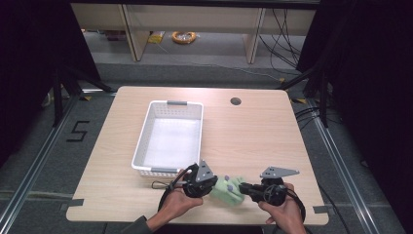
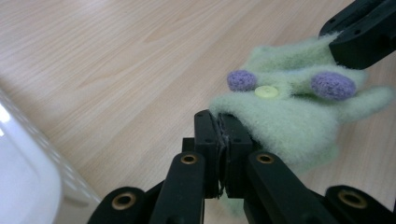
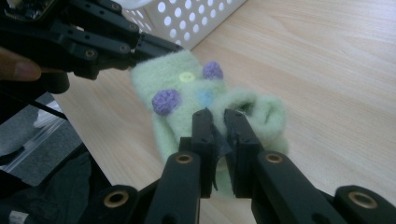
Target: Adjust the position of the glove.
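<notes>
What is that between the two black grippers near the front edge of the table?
A fuzzy green sock with purple pompoms, stretched between the left gripper and right gripper; each is clamped on an end. The high view shows it.

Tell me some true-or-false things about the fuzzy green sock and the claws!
1. Both claws pinch the green sock. True: left claw and right claw grip opposite ends.
2. The sock lies inside the white basket. False: it is beside it, over the wooden table.
3. The sock has purple pompoms. True.
4. The sock's button is red. False: it is pale yellow.
5. The basket is full of toys. False: it looks empty.
</notes>
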`<state>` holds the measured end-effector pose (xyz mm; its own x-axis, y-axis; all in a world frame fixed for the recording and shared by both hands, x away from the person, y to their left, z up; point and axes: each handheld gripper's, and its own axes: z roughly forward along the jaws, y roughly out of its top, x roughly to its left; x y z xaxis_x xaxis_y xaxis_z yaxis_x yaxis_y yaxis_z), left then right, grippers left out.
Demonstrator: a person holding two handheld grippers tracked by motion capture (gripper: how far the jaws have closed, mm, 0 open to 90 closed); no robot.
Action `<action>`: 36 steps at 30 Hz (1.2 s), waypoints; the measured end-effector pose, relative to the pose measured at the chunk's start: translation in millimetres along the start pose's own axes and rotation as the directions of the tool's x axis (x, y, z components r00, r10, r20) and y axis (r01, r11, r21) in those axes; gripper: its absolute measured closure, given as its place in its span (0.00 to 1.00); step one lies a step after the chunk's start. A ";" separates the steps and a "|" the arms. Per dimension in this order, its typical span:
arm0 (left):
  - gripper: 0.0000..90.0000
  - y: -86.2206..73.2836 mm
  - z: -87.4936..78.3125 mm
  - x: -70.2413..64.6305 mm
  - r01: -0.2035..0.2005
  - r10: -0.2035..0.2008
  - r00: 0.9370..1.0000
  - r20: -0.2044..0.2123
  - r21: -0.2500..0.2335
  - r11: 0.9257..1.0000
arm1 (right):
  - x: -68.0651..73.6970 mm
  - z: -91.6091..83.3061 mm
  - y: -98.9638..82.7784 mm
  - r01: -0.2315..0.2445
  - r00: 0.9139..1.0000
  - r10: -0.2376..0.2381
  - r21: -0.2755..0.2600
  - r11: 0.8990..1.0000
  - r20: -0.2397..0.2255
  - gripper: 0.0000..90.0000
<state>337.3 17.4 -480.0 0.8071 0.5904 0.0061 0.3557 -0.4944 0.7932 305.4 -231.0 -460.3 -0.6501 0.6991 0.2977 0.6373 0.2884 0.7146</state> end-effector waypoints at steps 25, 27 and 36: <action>0.71 -14.1 -8.6 12.5 0.109 -0.110 0.994 0.009 0.010 0.994 | -4.4 -15.7 -15.8 -0.068 0.996 0.070 -0.030 0.997 0.063 0.60; 0.66 -14.3 -10.9 11.5 0.131 -0.131 0.991 0.016 0.008 0.991 | -7.9 -16.5 -13.7 -0.106 0.991 0.109 -0.042 0.993 0.073 0.53; 0.52 -12.0 -4.2 2.4 0.219 -0.223 0.972 0.071 0.057 0.974 | -17.5 7.2 -2.0 -0.161 0.986 0.161 -0.005 0.987 0.044 0.45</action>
<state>333.0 27.4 -487.0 0.7390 0.6387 -0.2143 0.5501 -0.3884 0.7393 318.5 -239.1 -471.6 -0.5202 0.7646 0.3804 0.7316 0.1691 0.6604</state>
